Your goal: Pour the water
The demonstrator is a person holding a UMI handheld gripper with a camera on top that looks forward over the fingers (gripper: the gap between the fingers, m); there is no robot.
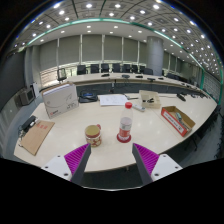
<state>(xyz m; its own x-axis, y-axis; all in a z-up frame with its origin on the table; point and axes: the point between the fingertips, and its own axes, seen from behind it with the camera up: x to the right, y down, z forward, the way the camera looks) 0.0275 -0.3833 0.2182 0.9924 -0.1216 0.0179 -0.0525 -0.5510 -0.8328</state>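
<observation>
A clear bottle [126,121] with a red cap and red base stands upright on the pale table [110,145], beyond my fingers and slightly right of centre. To its left stands a short tan cup [93,134]. My gripper [111,160] is open, its two magenta pads [75,157] spread wide with nothing between them. It hangs back from the table's near edge, well short of both bottle and cup.
A red-edged box [178,120] lies at the right of the table, a brown clipboard [35,136] at the left. A white box [60,99], papers [113,99] and a small carton [150,99] sit farther back. Chairs line the far side.
</observation>
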